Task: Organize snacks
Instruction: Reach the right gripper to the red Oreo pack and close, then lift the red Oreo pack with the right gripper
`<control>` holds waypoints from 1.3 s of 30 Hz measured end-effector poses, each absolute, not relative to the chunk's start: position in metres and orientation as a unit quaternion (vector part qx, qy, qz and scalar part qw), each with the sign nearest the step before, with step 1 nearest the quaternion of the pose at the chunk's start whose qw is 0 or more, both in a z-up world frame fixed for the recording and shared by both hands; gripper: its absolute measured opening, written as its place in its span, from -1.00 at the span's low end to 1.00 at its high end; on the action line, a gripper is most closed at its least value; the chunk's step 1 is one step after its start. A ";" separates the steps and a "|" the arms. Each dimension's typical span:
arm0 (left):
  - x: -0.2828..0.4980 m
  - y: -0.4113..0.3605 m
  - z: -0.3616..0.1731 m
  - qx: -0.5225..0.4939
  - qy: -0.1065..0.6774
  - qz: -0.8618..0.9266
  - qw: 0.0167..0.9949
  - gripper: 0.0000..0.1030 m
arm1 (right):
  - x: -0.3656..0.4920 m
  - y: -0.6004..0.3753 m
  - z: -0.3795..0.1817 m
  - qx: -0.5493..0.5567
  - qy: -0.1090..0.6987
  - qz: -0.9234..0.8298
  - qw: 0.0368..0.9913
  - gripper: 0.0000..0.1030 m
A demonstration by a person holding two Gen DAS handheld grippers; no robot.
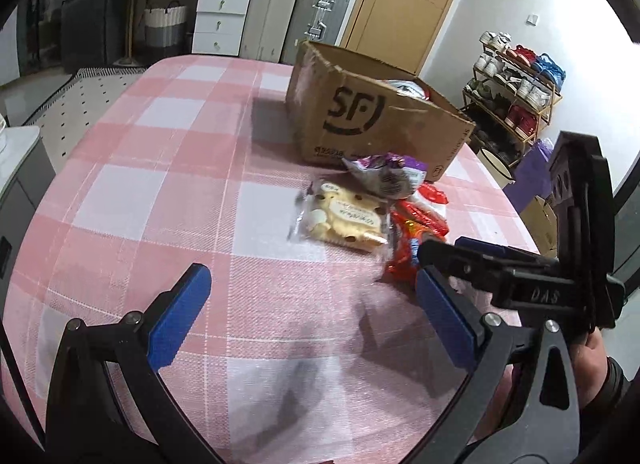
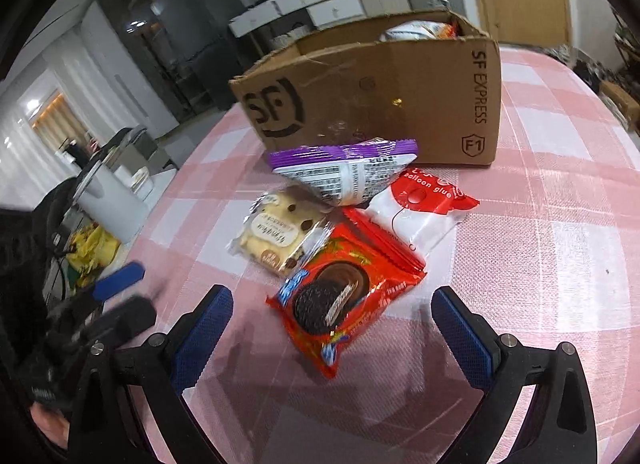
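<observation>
— Pink-and-white checked cloth point(image 1: 168, 168) covers the whole tabletop, and I have both tools over it. What do you read on the left wrist view?

— My left gripper point(image 1: 308, 312) hangs above bare cloth near the near edge, jaws wide apart, nothing between them. The right gripper point(image 1: 440, 260) shows at the right, its tips over the red packet point(image 1: 404, 252), which is half hidden there.

— The right wrist view gives me that packet whole: the red packet point(image 2: 348, 296) shows a dark sandwich cookie on its face, and it lies between the spread jaws of my right gripper point(image 2: 332, 320) (apart, touching nothing that I can see).

— And the rest of the pile?

— The pale biscuit pack point(image 2: 280, 232) touches the red one on its left. Behind them the purple bag point(image 2: 348, 172) leans just beside the cardboard box point(image 2: 400, 104), with a white-and-red pouch point(image 2: 424, 208) to its right. The box stands toward the far edge, open, wrappers inside.

— The left view shows that interior less clearly.
</observation>
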State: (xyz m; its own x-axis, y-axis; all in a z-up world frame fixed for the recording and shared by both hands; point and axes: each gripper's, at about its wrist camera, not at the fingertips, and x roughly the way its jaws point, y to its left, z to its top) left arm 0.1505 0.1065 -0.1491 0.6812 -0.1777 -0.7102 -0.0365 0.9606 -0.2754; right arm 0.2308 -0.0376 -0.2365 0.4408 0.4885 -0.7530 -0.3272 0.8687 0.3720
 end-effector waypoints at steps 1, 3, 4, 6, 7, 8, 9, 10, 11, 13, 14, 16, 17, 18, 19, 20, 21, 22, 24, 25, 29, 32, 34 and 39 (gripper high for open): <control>0.152 0.109 -0.151 -0.139 0.399 -0.038 0.905 0.97 | 0.232 -0.034 -0.238 0.082 0.474 0.237 0.844 0.97; 0.151 0.115 -0.154 -0.144 0.400 -0.037 0.905 0.97 | 0.234 -0.027 -0.240 0.064 0.479 0.225 0.846 0.96; 0.151 0.116 -0.155 -0.144 0.400 -0.036 0.905 0.97 | 0.234 -0.026 -0.241 0.060 0.480 0.223 0.846 0.95; 0.151 0.119 -0.158 -0.148 0.401 -0.035 0.903 0.97 | 0.235 -0.023 -0.243 0.056 0.483 0.219 0.846 0.79; 0.151 0.120 -0.159 -0.150 0.402 -0.035 0.903 0.97 | 0.234 -0.022 -0.243 0.051 0.482 0.215 0.848 0.76; 0.152 0.121 -0.160 -0.153 0.404 -0.034 0.901 0.97 | 0.235 -0.020 -0.244 0.046 0.482 0.211 0.849 0.72; 0.152 0.122 -0.162 -0.155 0.405 -0.035 0.900 0.97 | 0.235 -0.018 -0.244 0.042 0.481 0.210 0.850 0.71; 0.152 0.123 -0.163 -0.157 0.406 -0.036 0.900 0.97 | 0.235 -0.016 -0.244 0.037 0.481 0.207 0.851 0.69; 0.151 0.123 -0.163 -0.157 0.406 -0.035 0.900 0.97 | 0.235 -0.015 -0.244 0.031 0.480 0.204 0.853 0.62; 0.150 0.124 -0.163 -0.157 0.406 -0.035 0.900 0.97 | 0.233 -0.010 -0.244 0.016 0.478 0.204 0.854 0.49; 0.150 0.125 -0.163 -0.158 0.406 -0.035 0.900 0.97 | 0.232 -0.008 -0.244 0.015 0.478 0.207 0.854 0.40; 0.149 0.126 -0.163 -0.158 0.405 -0.034 0.900 0.97 | 0.230 -0.005 -0.244 0.009 0.478 0.216 0.851 0.18; 0.148 0.127 -0.163 -0.158 0.405 -0.034 0.900 0.97 | 0.229 -0.003 -0.244 0.004 0.478 0.224 0.849 0.07; 0.147 0.127 -0.163 -0.159 0.406 -0.033 0.900 0.97 | 0.228 -0.002 -0.245 0.000 0.477 0.223 0.850 0.06; 0.147 0.128 -0.162 -0.159 0.405 -0.032 0.900 0.97 | 0.227 -0.003 -0.245 0.000 0.476 0.225 0.850 0.06; 0.147 0.129 -0.162 -0.159 0.406 -0.030 0.899 0.97 | 0.226 -0.003 -0.246 0.003 0.476 0.227 0.850 0.04; 0.146 0.130 -0.163 -0.159 0.407 -0.030 0.899 0.97 | 0.225 -0.004 -0.246 0.010 0.476 0.232 0.848 0.02; 0.145 0.130 -0.163 -0.160 0.407 -0.029 0.899 0.97 | 0.225 -0.006 -0.246 0.012 0.478 0.233 0.847 0.02; 0.144 0.131 -0.163 -0.160 0.409 -0.026 0.898 0.97 | 0.224 -0.011 -0.246 0.026 0.479 0.240 0.844 0.01; 0.144 0.132 -0.164 -0.160 0.410 -0.025 0.898 0.97 | 0.223 -0.012 -0.246 0.030 0.478 0.244 0.843 0.00; 0.142 0.131 -0.163 -0.156 0.412 -0.023 0.897 0.97 | 0.218 -0.019 -0.244 0.041 0.474 0.253 0.842 -0.01; 0.143 0.127 -0.161 -0.149 0.414 -0.023 0.898 0.97 | 0.214 -0.027 -0.241 0.053 0.470 0.261 0.842 -0.01; 0.146 0.126 -0.160 -0.145 0.416 -0.023 0.897 0.97 | 0.211 -0.031 -0.239 0.059 0.466 0.264 0.842 -0.01; 0.159 0.118 -0.158 -0.132 0.427 -0.029 0.894 0.97 | 0.204 -0.049 -0.232 0.072 0.456 0.267 0.846 -0.01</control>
State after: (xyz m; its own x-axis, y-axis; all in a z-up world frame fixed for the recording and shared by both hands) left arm 0.1590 0.1183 -0.1575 0.6343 -0.1639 -0.7555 -0.0612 0.9636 -0.2604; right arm 0.2041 -0.0491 -0.2324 0.4406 0.5182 -0.7331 -0.3865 0.8465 0.3661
